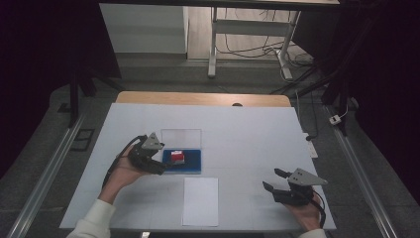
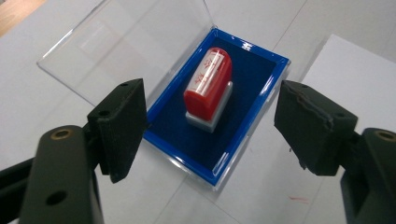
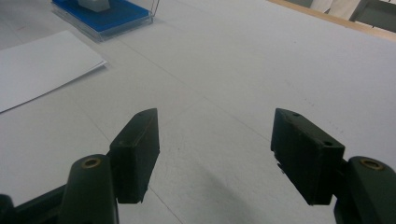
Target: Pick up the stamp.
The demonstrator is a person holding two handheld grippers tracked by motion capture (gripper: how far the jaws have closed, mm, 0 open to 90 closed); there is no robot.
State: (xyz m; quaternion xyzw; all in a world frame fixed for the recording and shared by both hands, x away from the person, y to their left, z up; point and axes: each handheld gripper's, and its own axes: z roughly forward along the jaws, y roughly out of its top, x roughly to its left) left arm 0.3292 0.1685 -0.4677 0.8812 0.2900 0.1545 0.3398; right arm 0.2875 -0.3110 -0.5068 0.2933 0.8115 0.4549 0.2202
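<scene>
The left gripper [image 1: 166, 166] sits at the near-left edge of the blue tray [image 1: 194, 166], pointing at the red stamp [image 1: 178, 157]. In the left gripper view its jaws stand spread, one on each side of the tray [image 2: 261, 100], and they touch neither the tray nor the stamp [image 2: 208, 84]. The stamp stands upright on its white base in the middle of the tray's dark blue lining, just ahead of the jaws and between their lines. The clear lid [image 2: 126, 49] lies folded open flat on the table beyond the left jaw, hinged to the tray's far side.

The right gripper [image 1: 273, 181] rests well apart from the tray, over bare white table [image 1: 247, 134], held in the person's right hand [image 1: 304, 210]. Its jaws are spread wide with nothing between them. In the right gripper view the tray [image 3: 109, 16] lies far ahead and to the left of the jaws, and a white sheet [image 3: 42, 65] lies nearer, also off to their left.

In the high view the sheet [image 1: 200, 201] lies between the two grippers, just nearer than the tray.
</scene>
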